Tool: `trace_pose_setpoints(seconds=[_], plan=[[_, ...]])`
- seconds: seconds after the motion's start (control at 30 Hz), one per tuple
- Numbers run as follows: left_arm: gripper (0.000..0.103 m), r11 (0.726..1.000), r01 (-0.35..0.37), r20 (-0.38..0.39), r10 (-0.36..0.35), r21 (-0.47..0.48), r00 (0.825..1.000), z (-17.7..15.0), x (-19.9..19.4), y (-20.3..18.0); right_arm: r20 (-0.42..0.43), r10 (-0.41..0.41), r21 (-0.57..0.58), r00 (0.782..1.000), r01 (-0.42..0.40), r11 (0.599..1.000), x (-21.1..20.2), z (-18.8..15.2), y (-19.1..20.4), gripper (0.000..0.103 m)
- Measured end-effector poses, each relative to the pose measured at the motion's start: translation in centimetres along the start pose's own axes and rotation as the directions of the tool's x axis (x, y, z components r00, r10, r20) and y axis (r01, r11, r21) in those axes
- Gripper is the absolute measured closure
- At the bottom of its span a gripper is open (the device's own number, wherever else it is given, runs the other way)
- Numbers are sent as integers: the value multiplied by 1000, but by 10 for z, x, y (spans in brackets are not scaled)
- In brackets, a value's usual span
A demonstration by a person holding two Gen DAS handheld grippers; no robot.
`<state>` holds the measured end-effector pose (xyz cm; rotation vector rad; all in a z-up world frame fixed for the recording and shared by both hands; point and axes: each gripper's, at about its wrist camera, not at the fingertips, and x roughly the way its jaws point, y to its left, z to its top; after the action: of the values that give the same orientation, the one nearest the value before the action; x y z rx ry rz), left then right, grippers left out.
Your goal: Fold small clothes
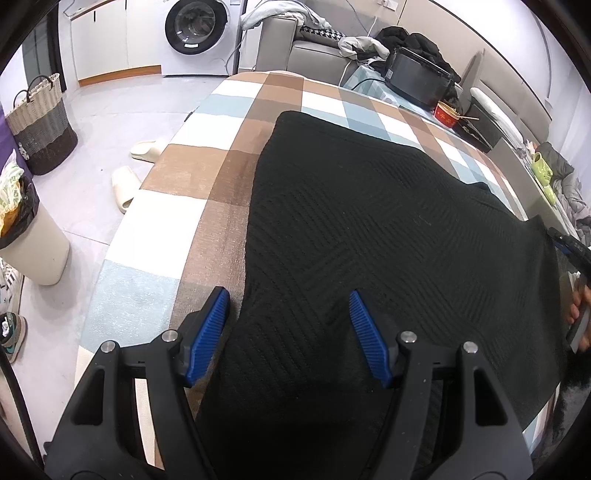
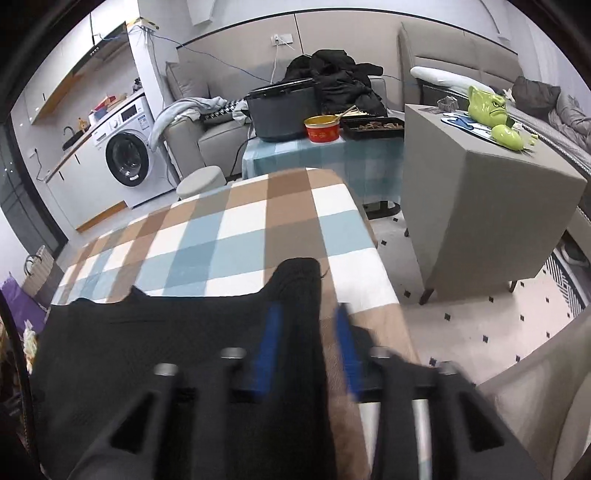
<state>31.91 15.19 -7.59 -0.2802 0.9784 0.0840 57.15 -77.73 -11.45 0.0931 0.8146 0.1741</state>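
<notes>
The left gripper (image 1: pixel 288 306) points steeply down over the near left part of a black knitted garment (image 1: pixel 369 229), its blue-padded jaws standing wide apart with nothing pinched: the left pad hangs over the checked cloth (image 1: pixel 207 166) just beside the garment's left edge, the right pad over the knit itself. The garment lies flat on the checked cloth that covers the table, filling most of the near half and reaching toward the right rim. To the left of the table the floor holds a pair of pale slippers (image 1: pixel 136 166), a woven basket (image 1: pixel 40 125) and a bin (image 1: pixel 33 240) lined with a black bag, all well apart from the cloth's edge; a washing machine (image 1: pixel 199 33) stands at the back. Toward the right, the right gripper (image 2: pixel 308 332) also slants downward, blurred, above the garment's right edge, where a narrow black sleeve (image 2: pixel 299 280) juts out across the cloth. Its jaws stand partly open; the left pad lies over the black knit and the right pad over bare checked cloth, and the pads do not appear to press on the fabric. Beyond the table's right rim the patterned floor lies open up to a grey cabinet (image 2: pixel 480 206).
</notes>
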Motion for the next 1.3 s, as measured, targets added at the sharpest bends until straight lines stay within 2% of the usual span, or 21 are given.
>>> trace_pose_setpoints(seconds=[0.1, 0.17, 0.2, 0.27, 0.3, 0.33, 0.37, 0.47, 0.6, 0.73, 0.9, 1.03, 1.13, 1.2, 1.3], plan=[[39, 1000, 18, 1, -18, 2, 1000, 4, 2, -2, 2, 31, -39, 1000, -31, 999, -19, -7, 6, 52], [39, 999, 33, 1, -33, 6, 999, 6, 5, -5, -2, 45, -54, 999, -45, 998, -27, -12, 11, 40], [40, 999, 35, 2, -35, 12, 999, 8, 6, -7, -7, 45, -61, 999, -45, 997, -31, -18, 13, 39], [70, 1000, 25, 9, -25, 16, 1000, 10, 8, -9, -15, 53, -69, 998, -54, 996, -39, -26, 17, 38], [75, 1000, 29, 12, -29, 11, 1000, 11, 8, -8, -20, 63, -74, 998, -64, 995, -42, -31, 19, 38], [84, 999, 49, 19, -49, 0, 999, 11, 7, -6, -21, 66, -78, 998, -68, 995, -44, -34, 19, 38], [90, 997, 75, 31, -75, -13, 997, 10, 4, -4, -21, 67, -81, 997, -69, 994, -47, -37, 20, 38], [92, 993, 112, 82, -109, -34, 991, 5, -11, 2, -36, 65, -85, 997, -68, 994, -52, -44, 19, 38], [92, 992, 114, 112, -108, -58, 988, -2, -26, 8, -36, 68, -97, 997, -71, 993, -60, -51, 19, 38], [86, 994, 66, 41, -63, -84, 997, -5, -12, 14, -73, 58, -89, 996, -65, 994, -58, -55, 19, 35], [80, 997, 22, 58, -18, -70, 998, -9, -25, 13, -88, 102, -98, 991, -110, 989, -72, -68, 32, 35], [61, 999, 2, 74, 2, -49, 997, -17, -38, 9, -123, 134, -141, 983, -151, 978, -74, -84, 53, 35], [58, 999, -30, 78, 31, -22, 996, -25, -46, 2, -159, 156, -198, 975, -186, 962, -75, -95, 78, 35], [57, 999, -41, 75, 42, -7, 996, -32, -52, -4, -187, 176, -224, 967, -216, 950, -75, -102, 90, 32], [44, 999, -48, 88, 46, 18, 995, -41, -63, -14, -187, 177, -258, 966, -222, 940, -80, -111, 103, 22]])
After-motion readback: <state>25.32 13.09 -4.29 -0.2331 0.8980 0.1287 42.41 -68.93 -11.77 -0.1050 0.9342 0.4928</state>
